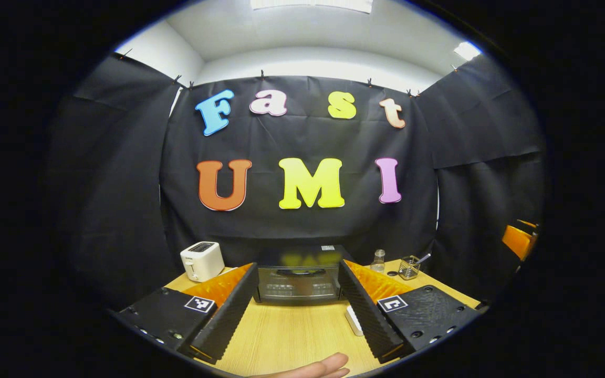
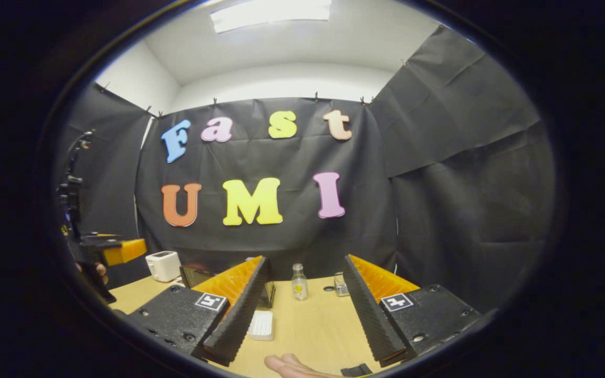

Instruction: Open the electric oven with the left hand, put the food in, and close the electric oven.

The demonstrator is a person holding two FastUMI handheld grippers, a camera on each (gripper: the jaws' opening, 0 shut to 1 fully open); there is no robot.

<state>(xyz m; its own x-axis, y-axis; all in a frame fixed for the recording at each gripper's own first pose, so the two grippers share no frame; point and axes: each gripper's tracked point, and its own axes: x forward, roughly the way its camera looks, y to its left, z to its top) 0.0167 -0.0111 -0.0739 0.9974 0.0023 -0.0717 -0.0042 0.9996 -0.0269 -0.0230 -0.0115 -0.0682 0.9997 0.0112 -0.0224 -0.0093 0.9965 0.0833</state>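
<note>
Both views look level across the table toward the back wall; both include the oven, the left view facing it squarely.

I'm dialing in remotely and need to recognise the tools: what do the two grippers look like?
Both match. The left gripper and right gripper each have two long wedge-shaped fingers, orange-bodied with black ridged pads on the inner faces. Each finger sits on a black textured block with screw holes and a small square black-and-white marker.

Wooden table: oven, toaster, bottle, wire cup
</note>
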